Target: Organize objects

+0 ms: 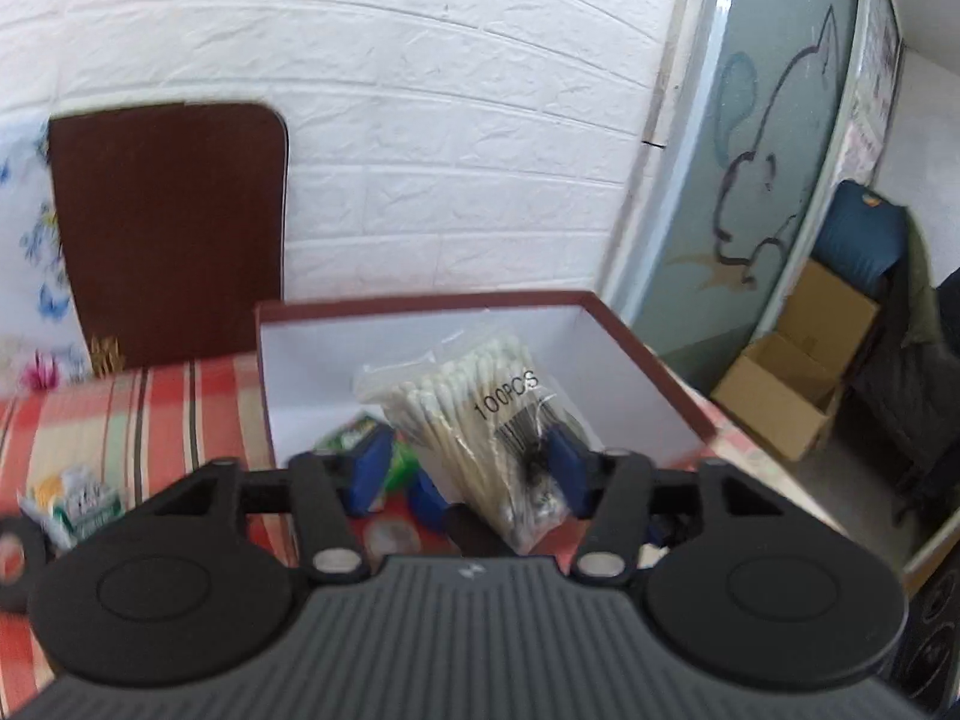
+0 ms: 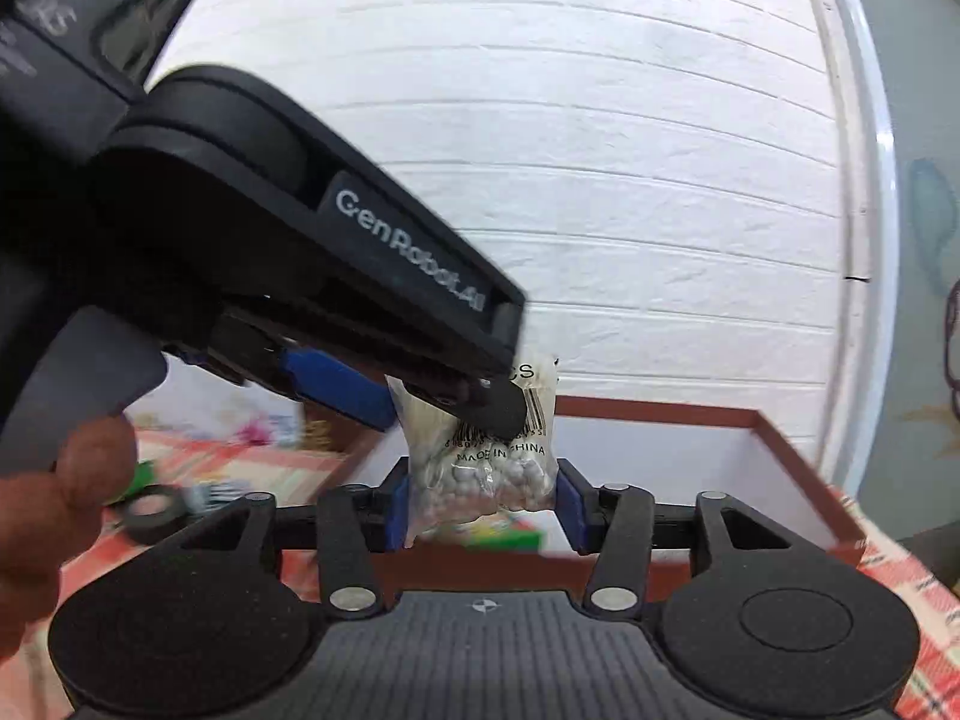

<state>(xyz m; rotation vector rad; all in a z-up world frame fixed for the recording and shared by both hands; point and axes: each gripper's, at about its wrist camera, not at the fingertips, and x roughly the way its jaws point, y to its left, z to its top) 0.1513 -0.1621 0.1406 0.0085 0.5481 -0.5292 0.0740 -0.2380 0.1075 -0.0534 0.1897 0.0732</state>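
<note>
The left hand-held gripper (image 1: 465, 468) has its blue pads (image 1: 370, 468) spread wide. One pad (image 1: 567, 468) touches the swab bag (image 1: 480, 420); the other stands clear of it, so a firm grip cannot be confirmed from the left wrist view. The right wrist view shows this gripper's body, marked "GenRobot.AI", crossing from the upper left, its tip overlapping the top of the bag.

The right hand-held gripper (image 2: 483, 504) pinches the lower part of the same bag (image 2: 480, 474) between its blue pads (image 2: 397, 510). The bag is clear plastic, filled with cotton swabs, and printed "100PCS" with a barcode and "MADE IN CHINA". It is held upright above the near edge of the box (image 1: 654, 360).

The box is open, dark red outside and white inside. A green packet (image 1: 354, 435) lies on its floor.

The box stands on the worktop (image 1: 150, 408), which carries a red striped cloth. To the left of the box lie a small packet (image 1: 75, 501) and a black tape roll (image 2: 153, 513). A brown board (image 1: 168, 228) leans against the white brick wall (image 1: 450, 120) behind. A hand (image 2: 48, 516) shows at the left edge of the right wrist view. On the floor to the right stands an open carton (image 1: 792, 384).
</note>
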